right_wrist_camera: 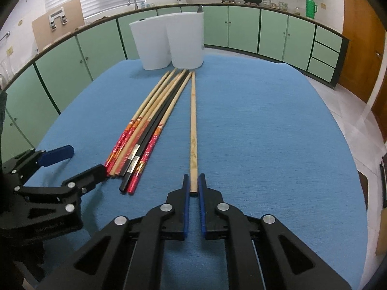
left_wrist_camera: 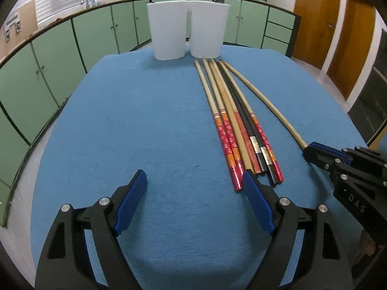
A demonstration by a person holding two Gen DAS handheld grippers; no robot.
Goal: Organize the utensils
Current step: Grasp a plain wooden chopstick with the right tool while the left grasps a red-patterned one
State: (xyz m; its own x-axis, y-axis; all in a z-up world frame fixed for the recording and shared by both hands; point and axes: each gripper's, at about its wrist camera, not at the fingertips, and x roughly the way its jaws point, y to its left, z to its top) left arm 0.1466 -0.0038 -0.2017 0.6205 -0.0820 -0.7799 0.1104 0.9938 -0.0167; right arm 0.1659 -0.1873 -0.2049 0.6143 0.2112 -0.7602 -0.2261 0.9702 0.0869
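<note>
A table (left_wrist_camera: pixel 145 111) covered in blue cloth carries everything, with green kitchen cabinets (left_wrist_camera: pixel 96 31) running behind it.

At the far edge of the table stand two white containers (right_wrist_camera: pixel 167 43), upright and touching side by side.

Just in front of them, a bundle of chopsticks (left_wrist_camera: pixel 239 130) lies lengthwise, thin tips toward the containers and thick ends toward the near edge. It mixes pale bamboo sticks with red patterned handles, plain bamboo ones and a black pair with silver bands, all packed against each other.

One plain bamboo chopstick (right_wrist_camera: pixel 193 130) lies apart from the bundle on its right, its tip near the right-hand container and its thick end toward the near edge.

The right tongs (right_wrist_camera: pixel 192 188) are closed narrow on the thick end of that lone chopstick, a blue pad pressing each side of it, close above the cloth.

The left tongs (left_wrist_camera: pixel 196 188) stand wide with nothing between them, over bare cloth left of the bundle; the right blue pad (left_wrist_camera: pixel 258 205) sits just beside the near ends of the bundled chopsticks, and whether it touches them cannot be told.
</note>
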